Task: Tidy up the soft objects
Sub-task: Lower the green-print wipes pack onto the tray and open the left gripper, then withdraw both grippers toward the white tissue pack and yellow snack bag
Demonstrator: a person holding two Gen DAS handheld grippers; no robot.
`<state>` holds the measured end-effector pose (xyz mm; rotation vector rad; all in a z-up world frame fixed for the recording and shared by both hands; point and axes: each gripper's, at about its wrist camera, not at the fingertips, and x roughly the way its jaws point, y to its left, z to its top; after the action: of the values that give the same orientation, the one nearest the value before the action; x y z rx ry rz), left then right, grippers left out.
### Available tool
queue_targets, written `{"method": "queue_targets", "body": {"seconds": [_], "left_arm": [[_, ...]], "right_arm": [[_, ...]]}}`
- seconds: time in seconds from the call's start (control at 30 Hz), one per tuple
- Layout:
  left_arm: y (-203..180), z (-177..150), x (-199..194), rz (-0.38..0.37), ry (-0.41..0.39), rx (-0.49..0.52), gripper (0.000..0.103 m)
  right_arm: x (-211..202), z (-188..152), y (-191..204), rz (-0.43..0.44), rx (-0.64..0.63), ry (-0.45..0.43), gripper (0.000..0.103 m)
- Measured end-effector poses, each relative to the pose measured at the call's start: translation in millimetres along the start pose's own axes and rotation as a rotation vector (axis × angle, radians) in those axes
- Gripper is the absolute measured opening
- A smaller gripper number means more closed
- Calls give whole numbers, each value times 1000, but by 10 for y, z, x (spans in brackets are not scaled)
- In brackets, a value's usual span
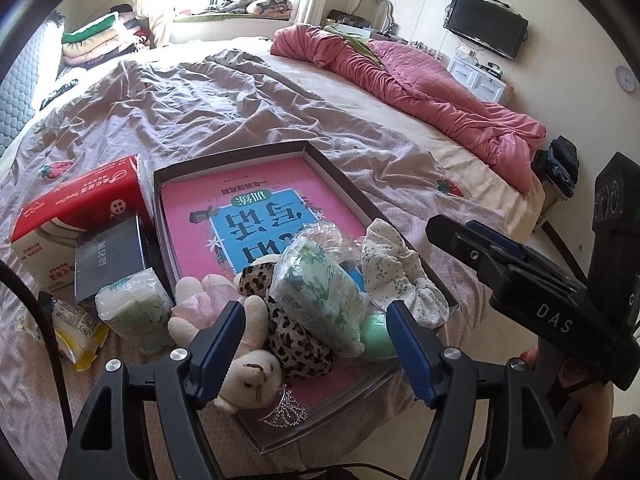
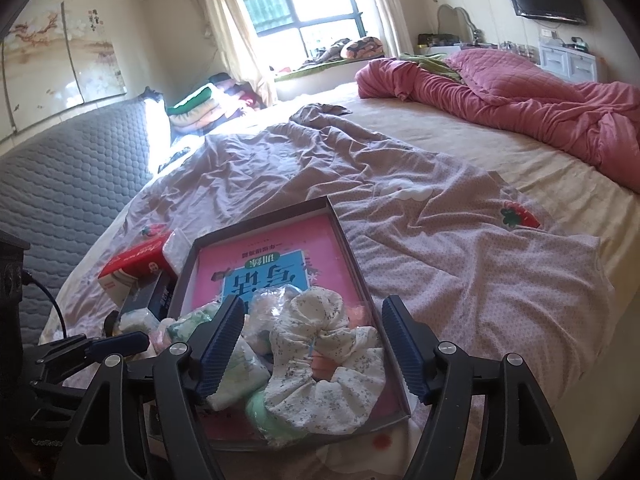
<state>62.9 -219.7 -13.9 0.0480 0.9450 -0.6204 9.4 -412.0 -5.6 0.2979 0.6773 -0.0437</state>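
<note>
Both claws hovering open over the box of soft things on the bed

We are seeing "DAS" in white on the right claw [image 1: 452, 236] at the right of the left-wrist frame; the pink book's title in the shallow box [image 1: 332, 168] is reading upside down. Our left claw [image 1: 316, 344] is pointing steeply down, jaws wide, gripping nothing, above the tissue pack [image 1: 320, 296], leopard pouch [image 1: 298, 344] and teddy [image 1: 248, 376]. Our right claw is gaping empty over the floral scrunchie [image 2: 324, 364], lower centre.
</note>
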Motion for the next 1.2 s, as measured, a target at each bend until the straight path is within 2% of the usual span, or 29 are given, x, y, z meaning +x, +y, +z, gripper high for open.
{"method": "queue_targets", "body": {"seconds": [0.73,1.2], "left_arm": [[272,-42,-526,67,-58,-37,73],[743,-148,-861,141,-86,-125,73]], "right_arm": [[-173,104,466,32,-90,-31,73],[-218,60,1037,81,-205,-21,73]]}}
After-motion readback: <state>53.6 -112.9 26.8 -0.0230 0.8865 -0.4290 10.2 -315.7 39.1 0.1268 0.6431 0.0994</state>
